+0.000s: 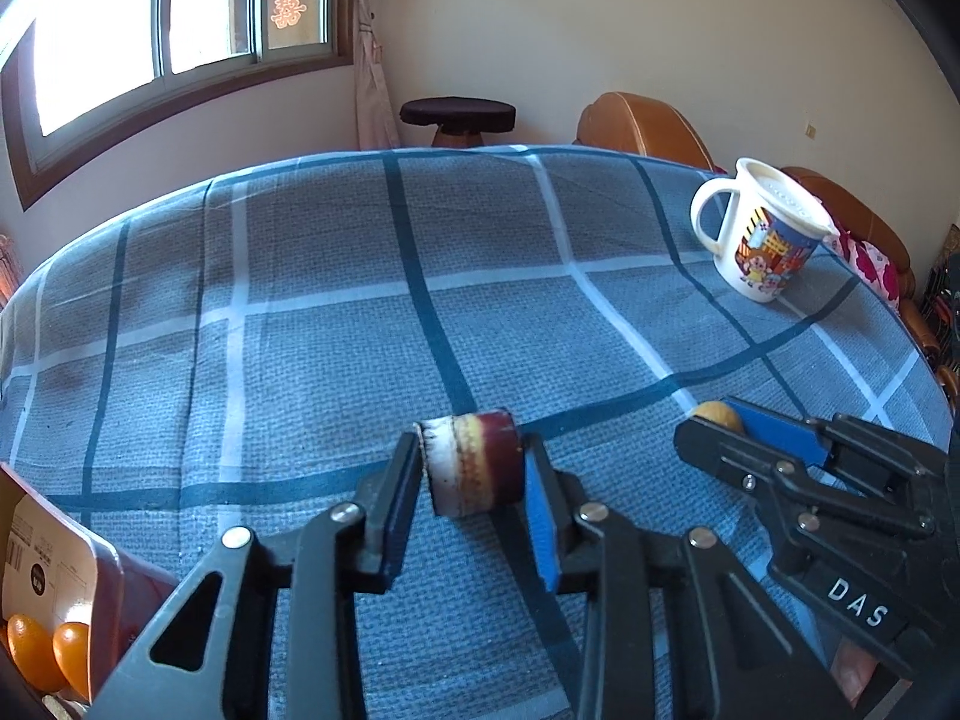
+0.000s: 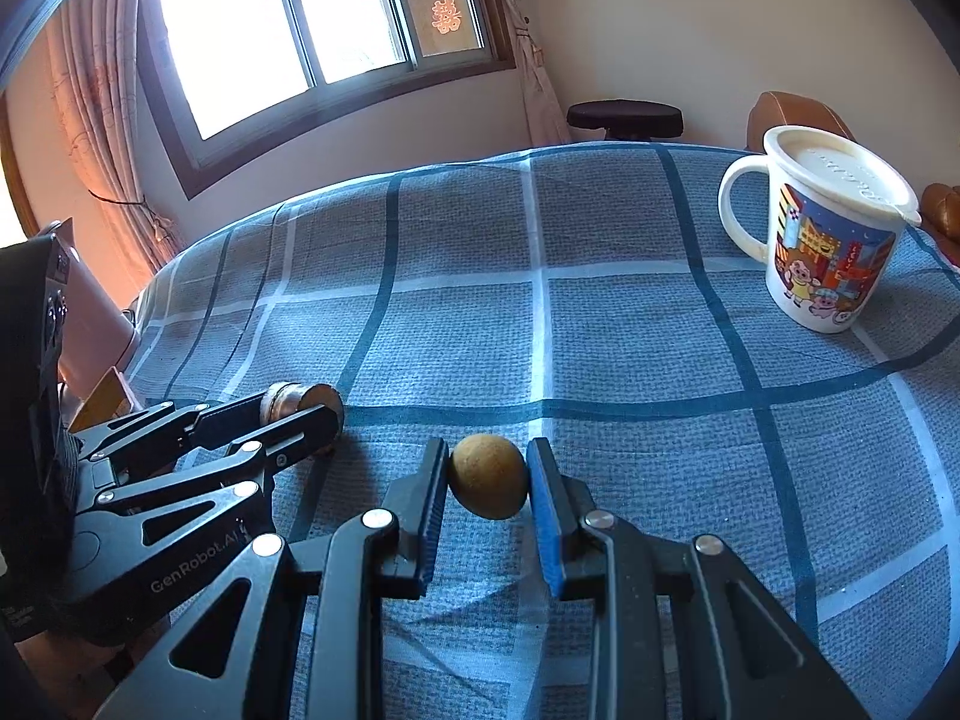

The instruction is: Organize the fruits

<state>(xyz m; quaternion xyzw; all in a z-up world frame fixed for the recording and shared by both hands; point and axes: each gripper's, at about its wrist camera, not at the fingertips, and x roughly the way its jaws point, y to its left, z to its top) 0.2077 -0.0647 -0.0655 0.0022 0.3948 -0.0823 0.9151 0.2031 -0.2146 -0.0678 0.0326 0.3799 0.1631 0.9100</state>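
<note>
Blue plaid cloth [image 2: 600, 312] covers the counter, which stands before a window [image 1: 180, 18], a dark stool [image 1: 457, 114] and brown leather seating [image 1: 642, 120].

Item 1: short cylindrical piece of fruit [image 1: 474, 462], dark red skin, pale cut face; lying on its side on the near centre of the cloth, between the pads of the left gripper [image 1: 474, 480]. Jaws drawn in around it, both pads at or touching its ends; a firm squeeze cannot be confirmed.

Item 2: small round tan fruit [image 2: 489, 476], near centre-right, clamped between the jaws of the right gripper [image 2: 489, 480], both pads touching.

Item 3: lidded cartoon mug [image 2: 834, 234], far right, apart from both fruits.

Item 4: carton [image 1: 54, 558] at the near left edge, with two small orange fruits [image 1: 51, 654] just beside it.

Step in hand, as judged: picking up, one fruit per gripper; neither appears lifted clear. The next move calls for a settled left grip, then a lift and carry, probably toward the carton's side.

View differences: only the left wrist view shows the carton and orange fruits, and the cut face of item 1. The right wrist view shows item 2 whole; in the left wrist view it is mostly hidden by the right gripper.
</note>
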